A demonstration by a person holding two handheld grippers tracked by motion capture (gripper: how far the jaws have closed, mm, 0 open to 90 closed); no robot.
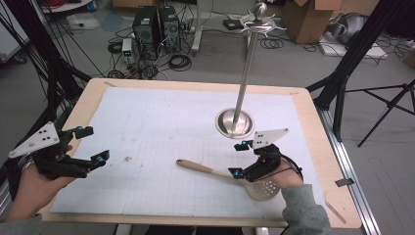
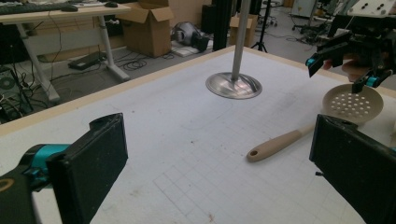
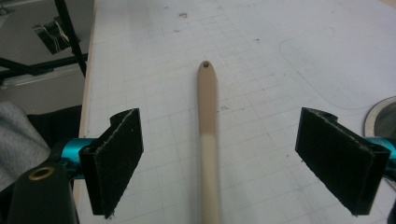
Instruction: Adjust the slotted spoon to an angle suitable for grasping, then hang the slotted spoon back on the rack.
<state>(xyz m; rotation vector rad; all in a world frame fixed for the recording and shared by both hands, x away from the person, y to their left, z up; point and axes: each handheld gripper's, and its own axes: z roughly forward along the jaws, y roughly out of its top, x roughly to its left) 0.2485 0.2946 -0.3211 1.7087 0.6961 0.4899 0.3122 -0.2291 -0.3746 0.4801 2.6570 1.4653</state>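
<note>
You held the right hand-held gripper [image 1: 237, 159] wide open, straddling the slotted spoon [image 1: 230, 177] lying near-right on the bench [image 1: 147, 122]. Lowering squarely onto the handle looked best. Left hand-held gripper [image 1: 93, 145] hovered open.

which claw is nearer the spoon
Right. The right claw hangs open over the spoon, handle between its jaws; the left claw is far off at the table's left edge.

Slotted spoon [image 2: 299, 135] on the mat beyond wide-apart jaws.
</note>
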